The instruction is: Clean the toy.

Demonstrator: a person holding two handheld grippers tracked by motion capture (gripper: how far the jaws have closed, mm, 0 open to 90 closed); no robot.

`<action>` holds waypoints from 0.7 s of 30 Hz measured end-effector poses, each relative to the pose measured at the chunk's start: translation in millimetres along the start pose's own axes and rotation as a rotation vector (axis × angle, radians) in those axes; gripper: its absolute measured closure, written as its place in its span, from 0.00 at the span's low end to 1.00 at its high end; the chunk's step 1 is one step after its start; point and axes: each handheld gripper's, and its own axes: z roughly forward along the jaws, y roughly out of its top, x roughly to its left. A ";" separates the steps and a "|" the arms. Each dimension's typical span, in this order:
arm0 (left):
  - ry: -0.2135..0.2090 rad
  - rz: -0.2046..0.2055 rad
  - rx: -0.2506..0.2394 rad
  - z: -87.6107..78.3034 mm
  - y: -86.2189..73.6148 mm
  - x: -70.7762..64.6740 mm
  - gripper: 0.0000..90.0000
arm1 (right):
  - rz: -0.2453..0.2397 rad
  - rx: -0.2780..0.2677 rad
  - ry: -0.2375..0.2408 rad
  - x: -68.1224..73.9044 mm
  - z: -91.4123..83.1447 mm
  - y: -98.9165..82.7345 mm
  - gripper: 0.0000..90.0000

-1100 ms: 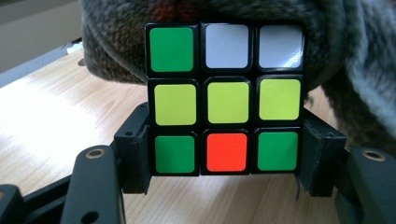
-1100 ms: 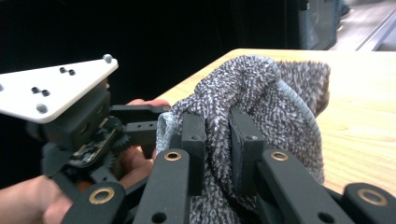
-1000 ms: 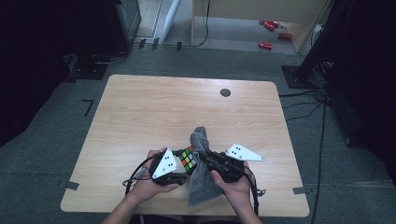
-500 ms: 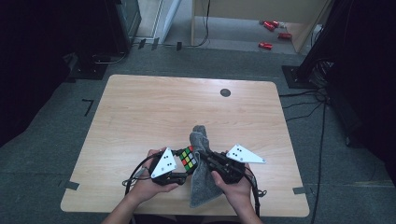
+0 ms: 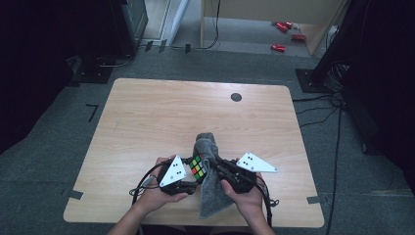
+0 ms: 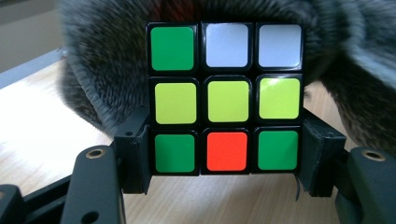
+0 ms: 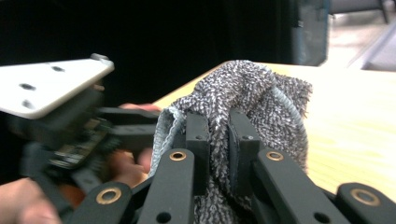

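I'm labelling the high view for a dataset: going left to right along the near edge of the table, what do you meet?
Left tongs → puzzle cube → grey cloth → right tongs body with its grey plate.

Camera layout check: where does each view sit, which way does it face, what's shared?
High view: above the person's side, looking forward and down on the table; forearms, both hands.
Left gripper view: along the left hand-held gripper, clamping the puzzle cube.
Right gripper view: along the right hand-held gripper, pinching the grey cloth.
Shared: cloth, all three.
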 end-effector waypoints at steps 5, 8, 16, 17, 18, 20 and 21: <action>0.005 -0.028 -0.022 -5.2 -0.6 8.1 0.39 | 0.035 0.001 0.007 -6.4 -1.7 -1.0 0.91; -0.005 -0.023 -0.006 -1.6 -1.8 5.7 0.39 | 0.047 -0.006 0.063 1.7 -0.2 1.7 0.91; 0.003 0.001 -0.007 -1.4 0.6 0.8 0.39 | 0.045 -0.012 0.050 0.8 0.9 2.6 0.91; 0.005 -0.002 -0.011 -2.9 0.8 2.4 0.39 | 0.053 -0.010 0.034 -2.1 0.5 1.4 0.91; 0.010 -0.005 -0.012 -4.3 1.0 4.2 0.39 | 0.061 -0.009 0.019 -6.5 0.1 -0.4 0.91; 0.014 -0.011 -0.013 -5.4 0.7 6.5 0.39 | 0.076 0.002 -0.001 -14.6 0.0 -3.7 0.91; 0.013 -0.015 -0.014 -5.4 0.1 7.3 0.39 | 0.083 0.007 -0.001 -16.4 0.2 -4.2 0.91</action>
